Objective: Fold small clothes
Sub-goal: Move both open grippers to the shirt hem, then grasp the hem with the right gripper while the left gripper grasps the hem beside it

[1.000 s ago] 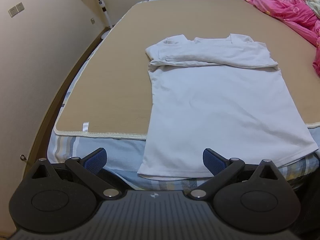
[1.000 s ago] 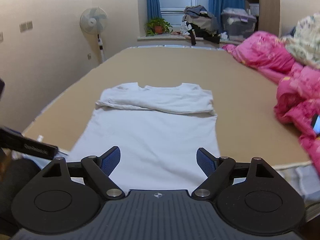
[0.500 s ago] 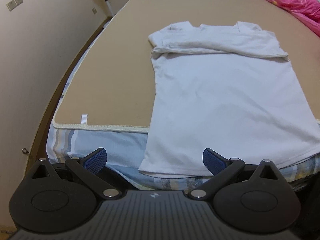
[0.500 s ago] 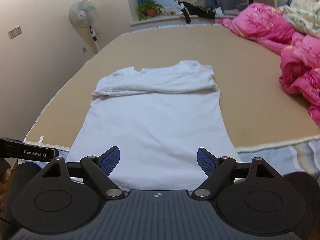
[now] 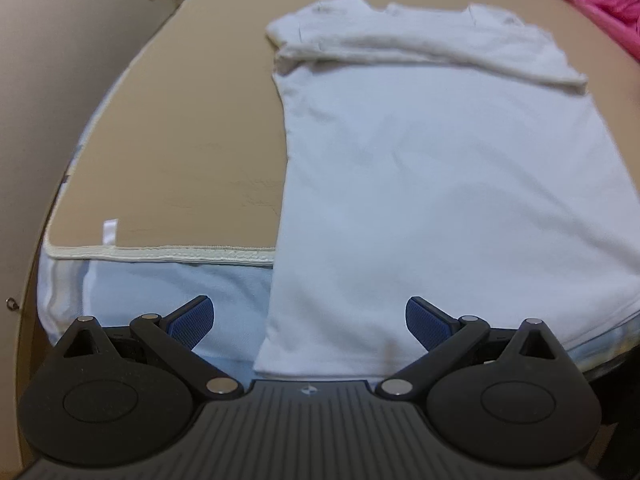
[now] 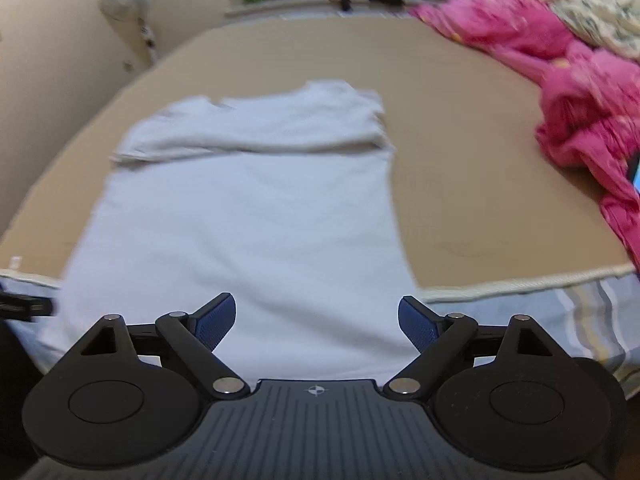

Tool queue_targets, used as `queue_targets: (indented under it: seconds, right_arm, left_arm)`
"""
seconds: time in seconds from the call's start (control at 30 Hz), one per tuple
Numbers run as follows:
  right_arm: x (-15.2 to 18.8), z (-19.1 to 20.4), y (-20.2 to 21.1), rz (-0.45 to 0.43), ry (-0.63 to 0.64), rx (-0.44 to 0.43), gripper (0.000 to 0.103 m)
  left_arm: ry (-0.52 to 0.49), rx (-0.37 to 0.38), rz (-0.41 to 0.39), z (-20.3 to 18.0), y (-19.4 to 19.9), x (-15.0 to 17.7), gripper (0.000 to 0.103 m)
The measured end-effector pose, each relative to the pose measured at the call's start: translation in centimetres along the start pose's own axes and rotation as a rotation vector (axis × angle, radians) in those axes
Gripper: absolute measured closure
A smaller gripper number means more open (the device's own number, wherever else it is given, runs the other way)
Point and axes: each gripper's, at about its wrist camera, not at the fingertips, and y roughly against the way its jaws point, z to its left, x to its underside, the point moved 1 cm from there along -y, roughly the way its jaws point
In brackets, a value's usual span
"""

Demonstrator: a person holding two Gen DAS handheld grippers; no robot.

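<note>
Tan bed mat (image 5: pixel 180 152), white tee (image 5: pixel 440 184) flat, both grippers' fingers wide apart, empty, no legible text.

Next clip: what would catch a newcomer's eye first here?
The white T-shirt dominates, spread flat on the tan mat with its sleeves folded in across the top and its hem hanging past the mat's near edge. The pink bedding heaped along the right side comes next. Both the left gripper and right gripper hover open over the hem.
</note>
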Motion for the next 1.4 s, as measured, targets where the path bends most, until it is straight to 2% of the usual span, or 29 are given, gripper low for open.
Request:
queue_targets:
  seconds: [0.1,0.27,0.33,0.4,0.43,0.53,0.7,0.73,0.77,0.8,0.83,0.87,0.9,0.93,0.97,1.03,1.13,1.3,1.4]
  right_arm:
    - [-0.3,-2.7,-3.0,0.063,-0.044,0.022,0.014]
    - [-0.8,-5.8,-7.4,0.134,-0.098,0.041,0.014]
    - [-0.9,-6.9,-9.4,0.200,-0.130,0.027,0.013]
    - [-0.7,-7.5,-11.3,0.278,-0.169,-0.025,0.013]
    - [-0.4,-7.8,-12.1,0.310,-0.189,-0.039,0.009]
    - [0.0,-7.5,-12.6,0.305,-0.181,-0.054,0.004]
    - [0.9,-6.6,-12.3,0.278,-0.138,-0.042,0.003]
    - [0.8,-6.8,-12.4,0.277,-0.132,-0.040,0.006]
    - [0.9,-6.6,-12.3,0.277,-0.120,-0.032,0.015]
    - [0.9,-6.3,-12.1,0.277,-0.104,-0.022,0.021]
    - [0.8,-6.0,-11.7,0.276,-0.088,-0.031,0.040]
    - [0.4,-5.9,-11.5,0.275,-0.074,-0.045,0.072]
    - [0.2,-5.7,-11.1,0.281,-0.068,-0.081,0.085]
    - [0.0,-5.5,-10.9,0.287,-0.071,-0.104,0.094]
    - [-0.2,-5.2,-10.5,0.289,-0.066,-0.105,0.095]
    - [-0.4,-5.0,-10.2,0.291,-0.054,-0.100,0.097]
    - [-1.1,-5.8,-9.4,0.282,-0.113,-0.109,0.098]
    - [-1.9,-7.4,-5.2,0.197,-0.158,-0.166,0.098]
    - [-2.0,-7.8,-3.6,0.154,-0.163,-0.193,0.098]
  left_arm:
    - [-0.011,0.014,0.039,0.6,-2.7,-0.4,0.001]
    - [0.037,0.048,0.165,1.7,-7.4,-1.0,0.001]
    - [0.066,0.087,0.204,2.2,-8.7,-1.2,0.000]
    - [0.075,0.109,0.219,2.5,-9.0,-1.5,0.000]
    - [0.070,0.115,0.228,2.6,-9.0,-1.7,0.000]
    - [0.065,0.122,0.233,2.8,-9.0,-1.6,0.000]
    - [0.071,0.111,0.220,2.8,-8.8,-1.3,0.000]
    - [0.071,0.111,0.216,2.8,-8.7,-1.3,0.001]
    - [0.073,0.116,0.212,2.8,-8.5,-1.1,0.003]
    - [0.077,0.131,0.206,2.8,-8.1,-1.1,0.013]
    - [0.074,0.147,0.200,2.9,-7.6,-1.1,0.030]
    - [0.065,0.173,0.197,2.8,-7.0,-1.2,0.044]
    - [0.064,0.195,0.204,2.8,-6.6,-1.2,0.070]
    - [0.066,0.189,0.202,2.8,-6.1,-1.3,0.091]
    - [0.068,0.189,0.198,2.9,-5.8,-1.3,0.097]
    - [0.105,0.208,0.193,3.6,-5.2,-1.3,0.096]
    - [0.133,0.229,0.158,4.8,-3.2,-0.9,0.097]
    - [0.124,0.255,0.070,5.7,0.6,-0.1,0.097]
    - [0.119,0.244,0.042,5.4,2.3,0.3,0.097]
